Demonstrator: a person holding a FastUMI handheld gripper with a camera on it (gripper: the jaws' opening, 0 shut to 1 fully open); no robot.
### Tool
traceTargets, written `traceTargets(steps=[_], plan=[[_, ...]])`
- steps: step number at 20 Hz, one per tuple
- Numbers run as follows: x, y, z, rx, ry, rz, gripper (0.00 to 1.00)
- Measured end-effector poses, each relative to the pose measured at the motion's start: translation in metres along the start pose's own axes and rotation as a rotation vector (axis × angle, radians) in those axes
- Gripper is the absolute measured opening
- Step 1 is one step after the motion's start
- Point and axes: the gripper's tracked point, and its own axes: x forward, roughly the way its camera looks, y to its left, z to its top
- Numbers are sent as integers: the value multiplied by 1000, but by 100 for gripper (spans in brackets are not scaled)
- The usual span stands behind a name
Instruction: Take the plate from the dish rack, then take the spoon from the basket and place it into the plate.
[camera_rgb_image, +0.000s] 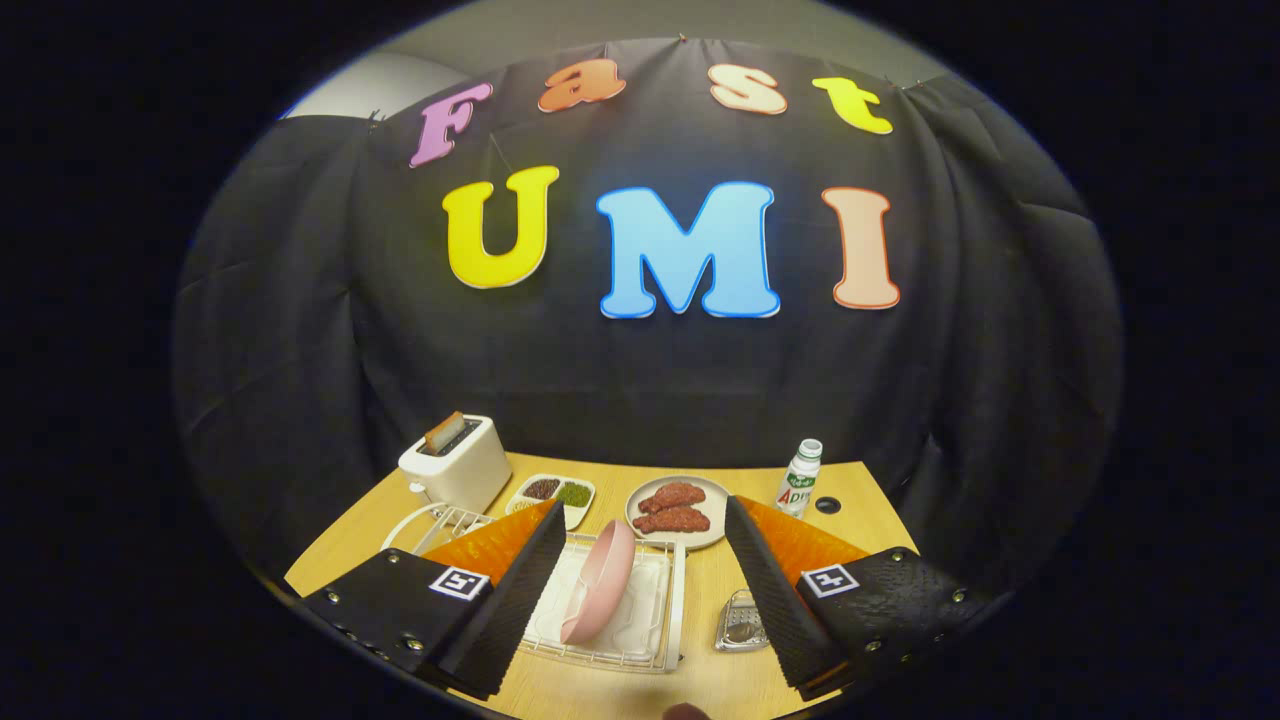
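One gripper (640, 560), two fingers spread apart. One pink plate (600, 583) standing in one dish rack (655, 620). One toaster (458, 462), 11 o'clock of the rack. One two-part dish (556, 492). One meat plate (680, 510), two pieces. One bottle (800, 478), 1 o'clock. One metal grater (740, 622).

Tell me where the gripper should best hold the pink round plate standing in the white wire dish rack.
Grip the upper rim of the pink round plate, coming from above. It stands on edge in the white wire dish rack, so the open gripper can probably pinch its thin edge between the fingers.
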Motion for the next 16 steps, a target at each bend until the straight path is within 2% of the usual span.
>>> traceTargets(steps=[7,8,9,15,16], plan=[[48,17,-44,11,289,-34,98],[53,16,-49,7,325,-54,97],[58,19,-55,0,358,-66,92],[84,13,-80,-55,485,-200,91],[88,13,-82,-64,495,-218,85]])
